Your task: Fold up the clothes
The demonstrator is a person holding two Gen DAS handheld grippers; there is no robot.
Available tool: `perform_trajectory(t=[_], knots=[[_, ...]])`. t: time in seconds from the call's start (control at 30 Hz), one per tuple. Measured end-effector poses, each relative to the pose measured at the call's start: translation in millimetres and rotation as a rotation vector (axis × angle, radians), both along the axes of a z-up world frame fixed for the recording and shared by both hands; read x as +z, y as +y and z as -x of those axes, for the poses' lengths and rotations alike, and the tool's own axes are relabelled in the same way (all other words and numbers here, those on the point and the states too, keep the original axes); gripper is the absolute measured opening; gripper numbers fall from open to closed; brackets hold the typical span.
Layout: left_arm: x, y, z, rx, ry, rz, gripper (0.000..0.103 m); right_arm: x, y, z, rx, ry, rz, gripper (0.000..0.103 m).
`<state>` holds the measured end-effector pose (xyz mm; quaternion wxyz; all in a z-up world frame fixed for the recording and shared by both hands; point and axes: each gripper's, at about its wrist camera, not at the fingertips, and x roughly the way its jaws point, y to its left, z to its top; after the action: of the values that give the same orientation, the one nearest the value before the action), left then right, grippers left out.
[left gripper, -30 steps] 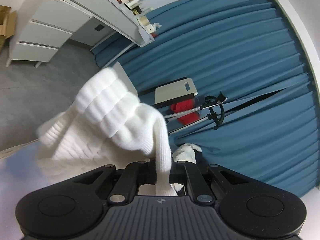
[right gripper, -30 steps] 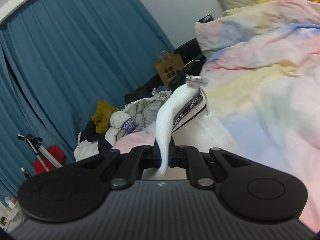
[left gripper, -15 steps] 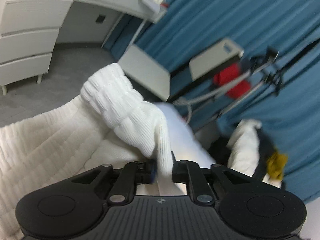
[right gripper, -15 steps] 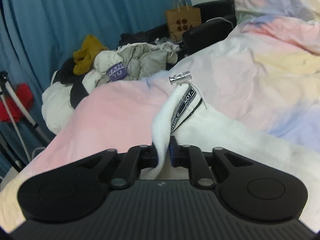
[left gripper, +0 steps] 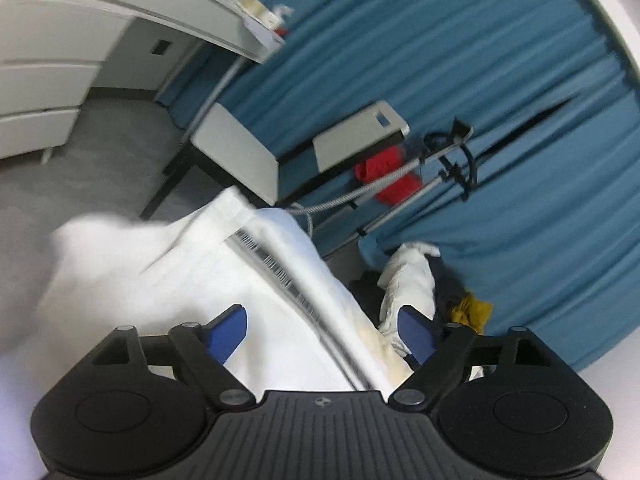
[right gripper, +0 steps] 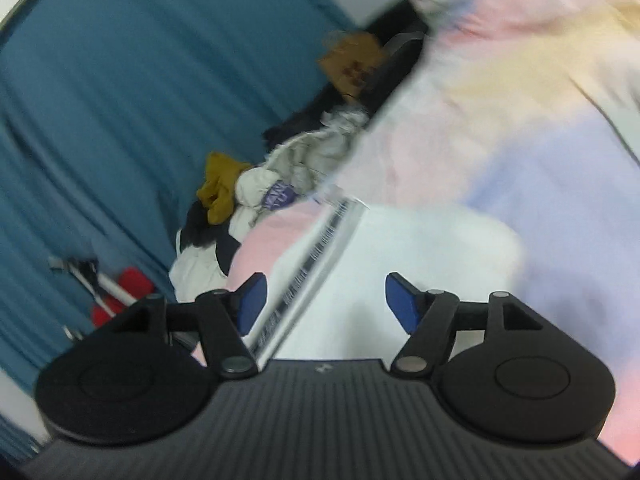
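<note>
A white knit garment (left gripper: pixel 168 280) with a black-and-white lettered band (left gripper: pixel 288 276) lies spread on the bed below me. My left gripper (left gripper: pixel 320 330) is open just above it, blue pads apart, holding nothing. In the right wrist view the same white garment (right gripper: pixel 420 264) lies on the pastel duvet (right gripper: pixel 540 128), its lettered band (right gripper: pixel 316 268) running past the left pad. My right gripper (right gripper: pixel 322 302) is open above it and empty. Both views are motion-blurred.
A heap of other clothes (right gripper: pixel 256 196) with a mustard piece (right gripper: pixel 220 184) lies at the bed's far edge by the blue curtain (right gripper: pixel 120 100). A tripod with red items (left gripper: pixel 392 176), a grey chair (left gripper: pixel 240 156) and white drawers (left gripper: pixel 40 80) stand beyond.
Both grippers were shut on the white garment; now both are open and the garment has dropped flat onto the bed. Both cameras have swung while moving.
</note>
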<state>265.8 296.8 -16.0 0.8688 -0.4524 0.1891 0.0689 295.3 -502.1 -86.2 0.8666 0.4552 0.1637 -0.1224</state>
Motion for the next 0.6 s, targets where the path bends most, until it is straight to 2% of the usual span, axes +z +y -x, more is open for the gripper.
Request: perform_trajectory(t=[0.03, 0.13, 0.23, 0.33, 0.4, 0.6], knots=[[-8.2, -2.8, 20.5, 0.013, -0.002, 0.032, 0.091, -3.7, -1.6, 11.3, 0.001, 0.003, -0.038, 0.069], [-35.6, -14.8, 69.6, 0.029, -0.008, 0.116, 0.092, -13.8, -6.7, 42.1, -0.004, 0.008, -0.124, 0.069], [-61.5, -23.1, 89.2, 0.031, 0.032, 0.192, 0.093, -32.2, -12.8, 55.6, 0.021, 0.04, -0.259, 0.068], [-82.8, -23.6, 88.0, 0.034, 0.055, 0.269, 0.093, -62.9, -12.1, 45.3, 0.12, 0.084, -0.414, 0.068], [-95.7, -22.2, 81.0, 0.039, 0.061, 0.298, 0.093, -78.9, -9.6, 33.4, 0.159, 0.107, -0.466, 0.068], [-117.8, -7.8, 48.2, 0.055, 0.013, 0.32, 0.09, -96.5, -7.5, -8.5, 0.199, -0.002, -0.522, 0.068]])
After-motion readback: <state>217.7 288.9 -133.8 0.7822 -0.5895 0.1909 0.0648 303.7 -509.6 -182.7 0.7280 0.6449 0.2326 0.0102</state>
